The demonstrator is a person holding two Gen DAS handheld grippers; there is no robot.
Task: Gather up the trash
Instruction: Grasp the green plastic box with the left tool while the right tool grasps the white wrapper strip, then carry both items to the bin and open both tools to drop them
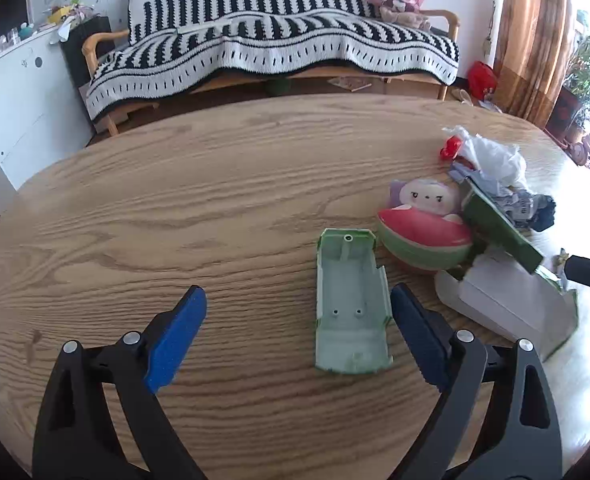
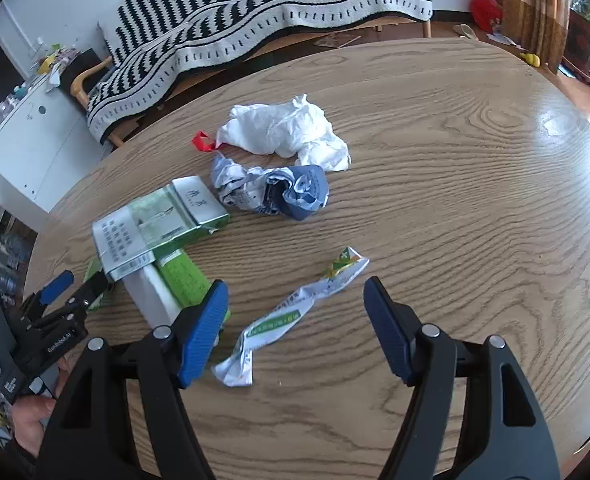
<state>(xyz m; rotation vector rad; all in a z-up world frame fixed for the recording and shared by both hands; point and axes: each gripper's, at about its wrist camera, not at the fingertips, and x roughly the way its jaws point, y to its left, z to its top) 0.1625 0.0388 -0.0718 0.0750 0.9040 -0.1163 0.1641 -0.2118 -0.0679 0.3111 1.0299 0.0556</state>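
My left gripper point(image 1: 299, 308) spread wide around pale green plastic tray point(image 1: 349, 304); watermelon-shaped plush toy point(image 1: 425, 228) beyond. My right gripper point(image 2: 297, 300) wide over twisted white-green wrapper point(image 2: 291, 316). Green cardboard cartons point(image 2: 155, 224) partly overlapped.

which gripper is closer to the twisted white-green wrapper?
Right. The right gripper is open with the twisted wrapper lying between its fingers. The left gripper sits off to the left, beyond the green boxes.

glossy wood-grain table point(image 2: 455, 200), crumpled paper point(image 2: 283, 128)
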